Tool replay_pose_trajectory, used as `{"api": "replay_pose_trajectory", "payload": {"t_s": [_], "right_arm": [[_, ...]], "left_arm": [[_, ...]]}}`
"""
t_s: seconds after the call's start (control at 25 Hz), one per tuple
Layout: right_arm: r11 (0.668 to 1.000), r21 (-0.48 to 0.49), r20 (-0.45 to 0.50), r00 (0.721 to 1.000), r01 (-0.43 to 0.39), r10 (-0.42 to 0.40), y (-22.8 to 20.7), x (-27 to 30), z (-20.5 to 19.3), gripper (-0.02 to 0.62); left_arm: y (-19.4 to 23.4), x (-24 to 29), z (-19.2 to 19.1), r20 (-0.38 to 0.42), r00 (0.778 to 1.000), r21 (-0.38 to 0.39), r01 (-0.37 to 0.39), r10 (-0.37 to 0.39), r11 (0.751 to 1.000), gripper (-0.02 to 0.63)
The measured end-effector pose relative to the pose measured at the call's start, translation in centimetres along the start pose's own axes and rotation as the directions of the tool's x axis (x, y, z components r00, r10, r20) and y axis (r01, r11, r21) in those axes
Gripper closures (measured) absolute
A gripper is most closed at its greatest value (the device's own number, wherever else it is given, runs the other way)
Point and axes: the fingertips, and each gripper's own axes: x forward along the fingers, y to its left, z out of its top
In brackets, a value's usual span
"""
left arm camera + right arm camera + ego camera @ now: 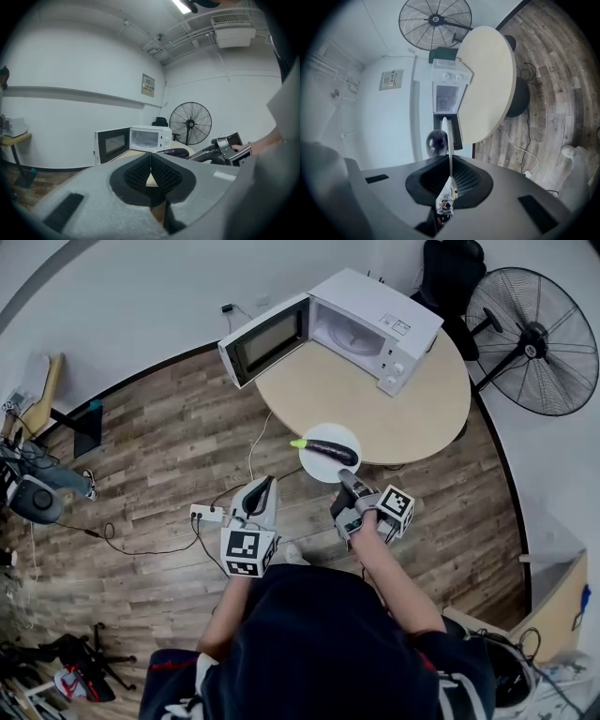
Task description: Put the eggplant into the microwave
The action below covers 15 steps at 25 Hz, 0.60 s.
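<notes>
eggplant (330,450): dark purple, green stem end to view-left, lies across white plate (317,471). plate sits over near rim of round table (403,413); whether it rests on tabletop or is lifted clear, cannot tell from head view.

right gripper (349,486): jaws clamped on near edge of plate. right gripper view confirms: plate (446,133) seen edge-on, running straight betw. the two jaws, pads closed onto it; eggplant (436,142) shows as dark rounded end just beside plate, beyond jaw tips. gripper has the plate, not the eggplant itself.

left gripper (261,491): held low over wood floor (159,456), left of plate, apart from it. left gripper view shows jaws together, ribbed pads meeting, nothing betw. them.

microwave (367,326): white, at far side of table, well apart from plate. door (265,339) swung fully open to view-left; white cavity exposed, w/ glass turntable visible inside. control panel on right side of front.

other items: pedestal fan (536,339) stands right of table, by wall. white power strip (208,514) on floor near left gripper, w/ cables trailing across boards.
</notes>
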Motion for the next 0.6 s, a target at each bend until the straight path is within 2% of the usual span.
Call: {"api": "replay_pose_trajectory", "payload": {"t_s": [0.28,0.6], "right_arm": [[1.000,0.004,0.024,1.000,0.018,-0.018,0.0,4.1,0.4,0.574],[0.999,0.003,0.020,0.999,0.036,-0.036,-0.2,6.4,1.1,0.575]], "left_arm": [[2.8,2.9,0.1,-0.009,0.999,0.006,0.045,-0.045,0.999,0.589],[4.4,4.4,-0.7,-0.034,0.998,-0.021,0.043,-0.044,0.999,0.589]]}}
